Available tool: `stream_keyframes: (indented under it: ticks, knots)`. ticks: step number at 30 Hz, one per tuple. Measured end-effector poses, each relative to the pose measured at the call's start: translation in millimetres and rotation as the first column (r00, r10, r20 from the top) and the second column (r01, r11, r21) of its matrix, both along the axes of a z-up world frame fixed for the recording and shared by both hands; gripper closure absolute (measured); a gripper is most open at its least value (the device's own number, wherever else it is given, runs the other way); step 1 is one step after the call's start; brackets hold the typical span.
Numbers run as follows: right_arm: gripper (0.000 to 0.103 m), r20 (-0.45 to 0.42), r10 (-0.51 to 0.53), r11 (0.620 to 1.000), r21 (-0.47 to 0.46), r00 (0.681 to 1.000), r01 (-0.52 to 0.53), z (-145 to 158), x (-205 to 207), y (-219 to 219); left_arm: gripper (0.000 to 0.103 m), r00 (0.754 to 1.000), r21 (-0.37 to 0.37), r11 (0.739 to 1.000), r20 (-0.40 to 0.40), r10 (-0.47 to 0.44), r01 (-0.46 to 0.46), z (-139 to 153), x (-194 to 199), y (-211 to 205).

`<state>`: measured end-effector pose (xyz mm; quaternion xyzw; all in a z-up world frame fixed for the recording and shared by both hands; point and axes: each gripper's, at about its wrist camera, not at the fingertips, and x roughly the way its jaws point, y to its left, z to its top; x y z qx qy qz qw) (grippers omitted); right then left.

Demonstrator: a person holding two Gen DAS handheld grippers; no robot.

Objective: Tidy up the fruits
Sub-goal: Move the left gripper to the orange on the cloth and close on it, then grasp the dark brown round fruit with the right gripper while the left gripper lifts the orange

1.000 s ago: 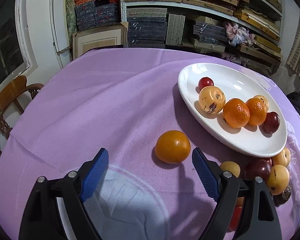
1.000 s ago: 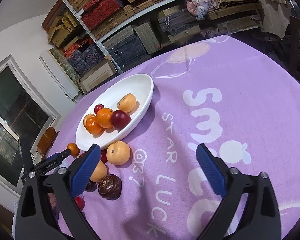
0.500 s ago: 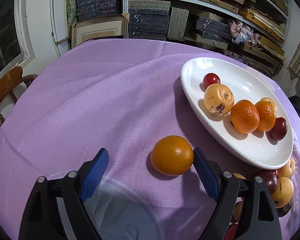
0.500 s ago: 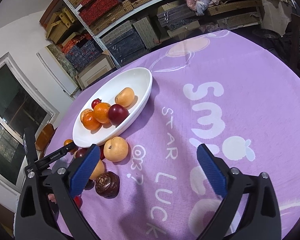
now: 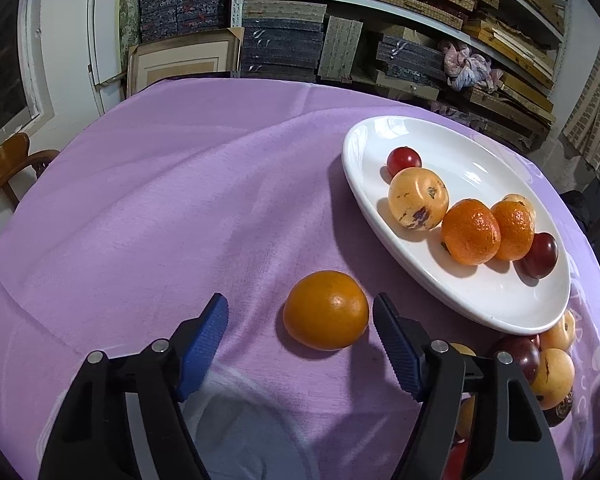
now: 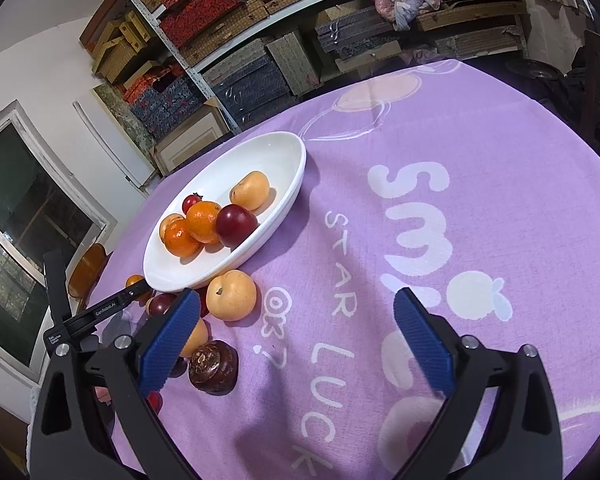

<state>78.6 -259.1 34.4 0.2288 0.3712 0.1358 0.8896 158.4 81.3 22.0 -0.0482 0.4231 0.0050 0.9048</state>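
Tablecloth: orange btwn claw pads

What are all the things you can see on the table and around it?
Tablecloth: one, purple with white print, covering the table.
Plate: one, white, oval, on the cloth.
Fruits in the plate: six, orange, yellow and dark red.
Loose orange: one, on the cloth beside the plate, between the left jaws.
Fruit pile: several, yellow, dark red and brown, on the cloth by the plate's near end.
Shelves: stacked boxes, behind the table.
Chair: one, wooden, at the table's edge.
Left gripper: black with blue pads, closing, pads not yet touching.
Right gripper: same colours, open, empty.
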Motion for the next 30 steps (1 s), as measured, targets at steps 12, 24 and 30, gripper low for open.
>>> stream_keyframes:
  ticks: [12, 24, 30]
  knots:
    - [0.008, 0.002, 0.011, 1.000, -0.007, 1.000, -0.011, -0.6, 0.4, 1.3, 0.063, 1.000, 0.014, 1.000, -0.006, 0.021, -0.021, -0.5, -0.7, 3.7]
    - [0.008, 0.068, 0.228, 0.942, -0.269, 0.971, -0.202, 15.6, -22.2, 59.0, 0.063, 0.995, 0.029, 0.995, -0.004, -0.100, 0.100, 7.8, -87.3, -7.3]
    - [0.031, 0.035, 0.351, 0.850, -0.432, 0.936, -0.302, 1.9, -30.6, 99.2, 0.063, 0.989, 0.010, 0.989, 0.002, -0.146, 0.146, -1.5, -101.5, -17.8]
